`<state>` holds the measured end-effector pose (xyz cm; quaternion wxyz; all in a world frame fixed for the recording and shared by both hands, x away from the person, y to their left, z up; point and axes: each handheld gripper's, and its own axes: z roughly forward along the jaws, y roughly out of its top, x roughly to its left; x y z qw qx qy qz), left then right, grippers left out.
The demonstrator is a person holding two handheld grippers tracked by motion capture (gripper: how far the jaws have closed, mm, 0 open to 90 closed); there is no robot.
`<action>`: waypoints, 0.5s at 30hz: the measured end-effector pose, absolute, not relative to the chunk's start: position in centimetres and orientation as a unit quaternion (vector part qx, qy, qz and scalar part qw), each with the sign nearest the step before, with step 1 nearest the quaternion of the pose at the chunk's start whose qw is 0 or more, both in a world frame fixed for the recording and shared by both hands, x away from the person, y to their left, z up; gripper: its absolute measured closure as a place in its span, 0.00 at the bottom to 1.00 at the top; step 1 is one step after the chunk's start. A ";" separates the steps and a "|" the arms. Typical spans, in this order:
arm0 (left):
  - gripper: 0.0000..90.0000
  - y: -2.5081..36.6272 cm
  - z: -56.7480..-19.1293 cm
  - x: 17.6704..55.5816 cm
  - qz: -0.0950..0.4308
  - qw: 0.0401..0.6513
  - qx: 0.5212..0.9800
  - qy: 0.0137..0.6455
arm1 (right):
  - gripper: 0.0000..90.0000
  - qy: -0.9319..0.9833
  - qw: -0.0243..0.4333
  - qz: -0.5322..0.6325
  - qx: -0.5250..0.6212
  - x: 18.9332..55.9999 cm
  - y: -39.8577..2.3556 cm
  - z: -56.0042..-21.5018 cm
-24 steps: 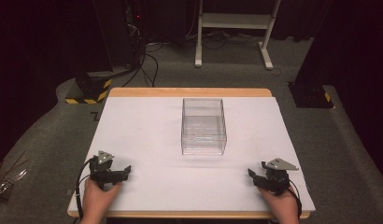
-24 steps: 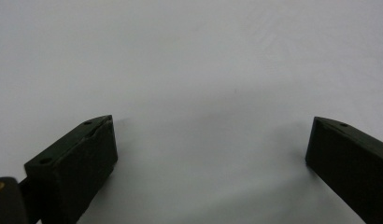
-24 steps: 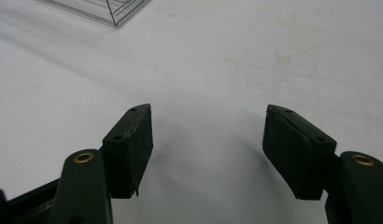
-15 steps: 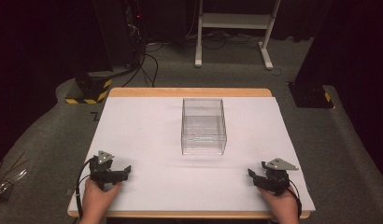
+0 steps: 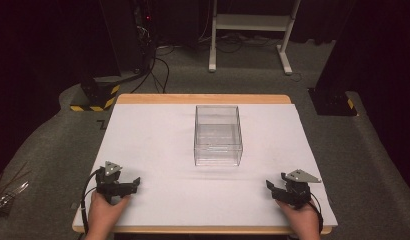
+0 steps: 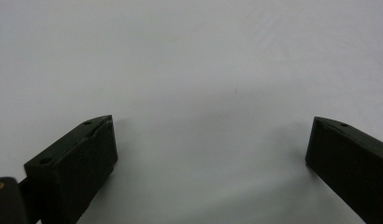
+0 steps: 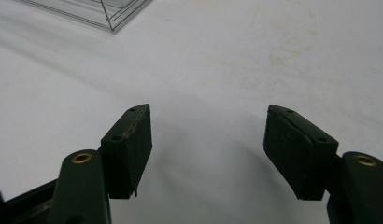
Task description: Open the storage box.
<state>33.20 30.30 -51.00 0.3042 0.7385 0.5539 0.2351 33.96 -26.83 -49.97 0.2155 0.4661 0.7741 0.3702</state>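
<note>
Nearest the person, both hands rest at the table's front edge. The left gripper (image 5: 134, 183) sits at about seven o'clock on the white table (image 5: 153, 135), its jaws spread wide with nothing but bare surface between them, as the left gripper view confirms. The right gripper (image 5: 271, 186) sits at about five o'clock, likewise released and empty; its own view shows the black pads (image 7: 131, 147) parted over the tabletop. Judging by this mirrored, low pose, both tools look parked in a ready stance, angled inward toward the middle.

Farther in, at the table's centre toward twelve o'clock, stands the clear box (image 5: 218, 135), upright, open-topped and seemingly empty, well apart from both grippers. One corner of it shows at eleven o'clock in the right gripper view. Nothing lies between grippers and box, so the approach looks unobstructed.

Beyond the table, at twelve to one o'clock, a white stand (image 5: 253, 22) rests on grey carpet; cables (image 5: 158, 70) trail at eleven o'clock near a yellow-and-black striped base (image 5: 95, 97).
</note>
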 end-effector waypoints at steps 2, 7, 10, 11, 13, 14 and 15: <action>0.02 30.3 -51.0 33.2 0.235 0.304 0.739 0.554 | 0.38 0.771 0.217 0.377 0.465 33.8 -26.9 -49.8; 0.02 30.3 -51.0 33.2 0.235 0.304 0.739 0.554 | 0.40 0.774 0.225 0.376 0.458 33.6 -26.7 -49.7; 0.02 30.3 -51.0 33.2 0.235 0.304 0.738 0.554 | 0.40 0.774 0.230 0.378 0.452 33.5 -26.5 -49.4; 0.02 30.3 -51.0 33.2 0.235 0.304 0.738 0.554 | 0.41 0.774 0.231 0.380 0.451 33.4 -26.4 -49.4; 0.02 30.3 -51.0 33.2 0.235 0.305 0.738 0.554 | 0.41 0.772 0.234 0.384 0.449 33.3 -26.3 -49.2; 0.02 30.3 -51.0 33.2 0.234 0.304 0.739 0.554 | 0.40 0.772 0.239 0.386 0.445 33.1 -26.1 -49.1; 0.02 30.3 -51.0 33.2 0.234 0.304 0.739 0.554 | 0.40 0.772 0.241 0.388 0.442 33.1 -26.0 -49.1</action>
